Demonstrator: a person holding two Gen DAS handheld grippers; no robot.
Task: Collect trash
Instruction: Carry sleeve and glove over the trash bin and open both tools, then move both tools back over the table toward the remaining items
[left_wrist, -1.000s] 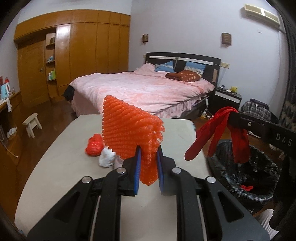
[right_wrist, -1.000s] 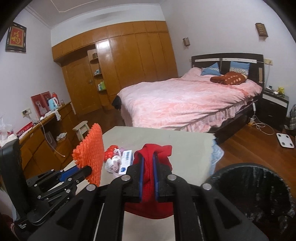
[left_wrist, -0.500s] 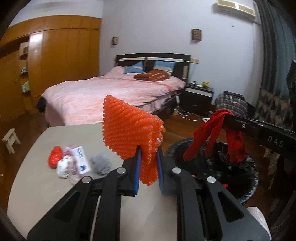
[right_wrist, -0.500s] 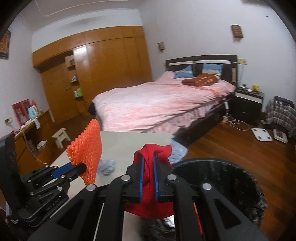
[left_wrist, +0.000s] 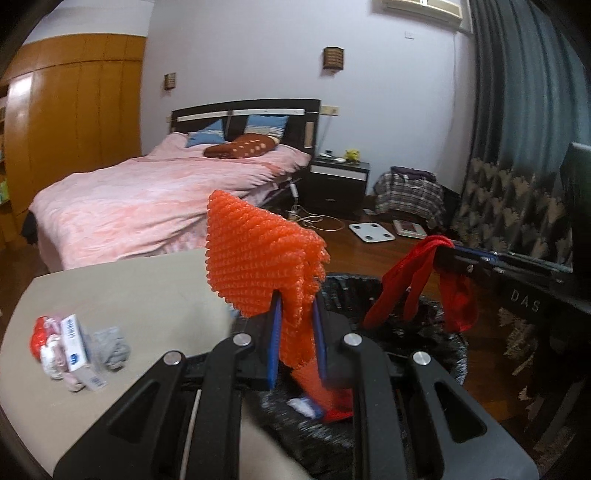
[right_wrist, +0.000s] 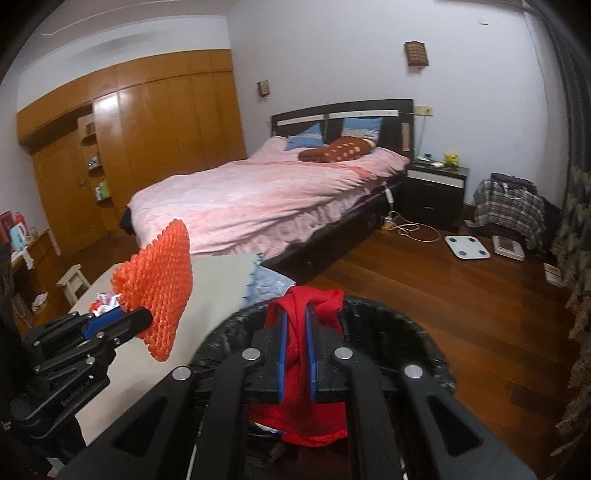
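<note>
I am reading the white letters "DAS" on the black arm of the right hand-held gripper (left_wrist: 448, 254) in the left wrist view; the pale lettering on the left tool's body in the right wrist view is too blurred for me to make out. A white carton with blue print (left_wrist: 75, 338) is lying on the beige worktop (left_wrist: 129, 291), left of the left hand-held gripper (left_wrist: 297, 343), among small crumpled scraps; its print is unreadable.

My left hand-held gripper is clamping nearly shut on an orange knobbly foam-mesh sheet (left_wrist: 260, 266). The sheet is standing on edge, its long axis running up and away from the blue pads, its top corner pointing up-left.

My right hand-held gripper (right_wrist: 295, 347) is pinching nearly shut on a limp red cloth (right_wrist: 301, 369), which is hanging down on both sides, long axis vertical, over the black bag-lined bin (right_wrist: 406, 332) directly below it.
</note>
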